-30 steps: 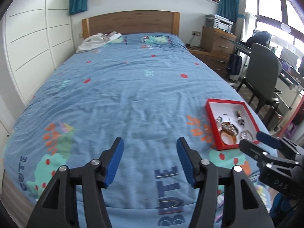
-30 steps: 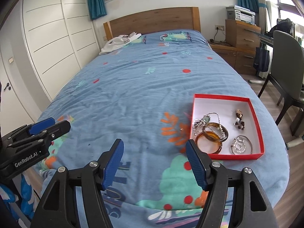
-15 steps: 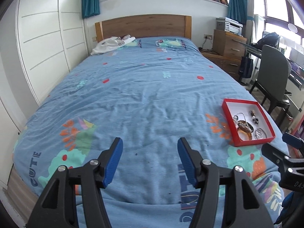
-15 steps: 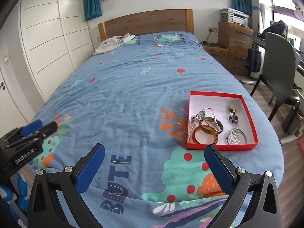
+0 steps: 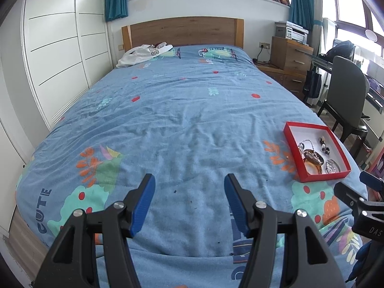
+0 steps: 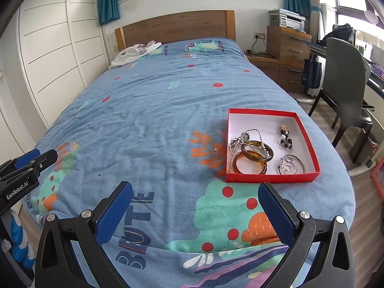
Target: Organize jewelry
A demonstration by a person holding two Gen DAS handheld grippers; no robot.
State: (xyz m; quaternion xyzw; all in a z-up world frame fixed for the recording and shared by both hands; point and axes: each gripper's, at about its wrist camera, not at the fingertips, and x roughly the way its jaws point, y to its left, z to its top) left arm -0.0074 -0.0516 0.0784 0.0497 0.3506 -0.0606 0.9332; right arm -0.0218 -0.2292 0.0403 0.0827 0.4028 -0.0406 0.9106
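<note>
A red box (image 6: 312,144) with a white inside lies on the blue bedspread near the bed's right edge; it also shows in the left wrist view (image 5: 291,139). In it lie amber bangles (image 6: 254,157), a silver chain (image 6: 236,144), silver rings (image 6: 290,165) and a dark beaded piece (image 6: 285,137). My right gripper (image 6: 195,207) is open and empty, above the bed's foot, short of the box. My left gripper (image 5: 189,198) is open and empty, further left over the bedspread.
The bed (image 5: 187,120) has a wooden headboard (image 5: 182,31) and a white garment (image 5: 141,52) at the pillow end. White wardrobe doors (image 5: 60,55) stand left. A grey chair (image 6: 345,76) and wooden drawers (image 6: 288,45) stand right.
Both grippers have drawn back from the bed, so the box looks further away. My right gripper's jaws have opened wider. The left jaws keep the same gap.
</note>
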